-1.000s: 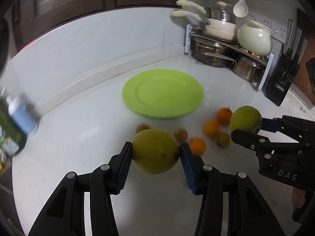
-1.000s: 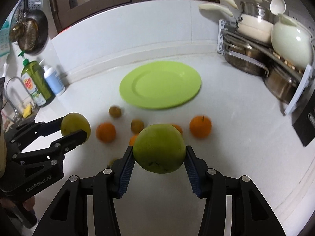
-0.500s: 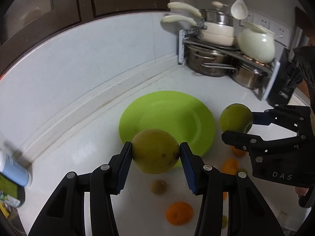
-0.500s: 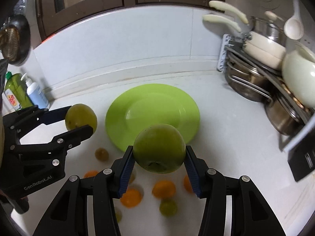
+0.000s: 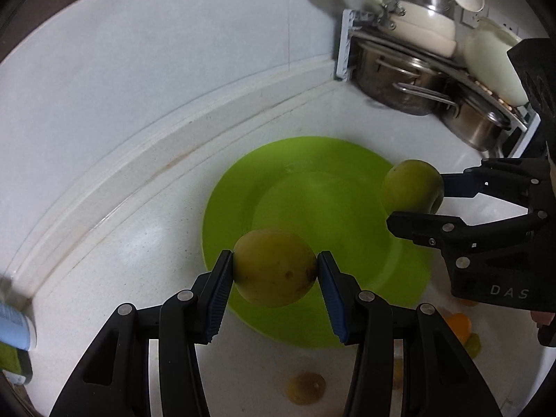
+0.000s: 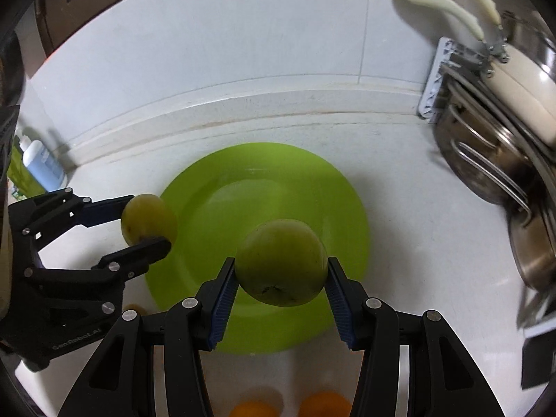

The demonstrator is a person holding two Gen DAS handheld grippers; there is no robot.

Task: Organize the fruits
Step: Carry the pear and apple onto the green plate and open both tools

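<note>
We note the lime-green plate (image 5: 312, 187) lying flat on the white worktop (image 5: 146, 243), just in front of the raised ledge at the wall. Its dished centre carries no fruit; both large fruits hang in the air above it.

Left claw (image 5: 274, 269): blue ribbed pads pressed on either side of a yellow-green round fruit (image 5: 274, 267), partly spread to the fruit's width. The fruit is lifted over the plate's rim at about 7 o'clock in the left wrist view.

Right claw (image 6: 281, 264): pinching a second, greener round fruit (image 6: 281, 260) in the same way, pads touching both flanks, over the lower middle of the plate in the right wrist view. Seen from the left wrist, this claw enters from 3 o'clock and its fruit sits over the plate's 3 o'clock rim.

Loose on the worktop below the plate: two oranges (image 6: 325, 405) at 6 o'clock in the right wrist view, partly cut off by the frame edge, and a small brownish fruit (image 5: 305, 387) between the left claw's arms.

At 1 to 2 o'clock a rack (image 5: 351, 45) holds steel pots (image 5: 392, 83) and cream pans (image 5: 424, 24). A blue-and-white bottle (image 6: 41, 166) stands at 9 o'clock against the ledge.
</note>
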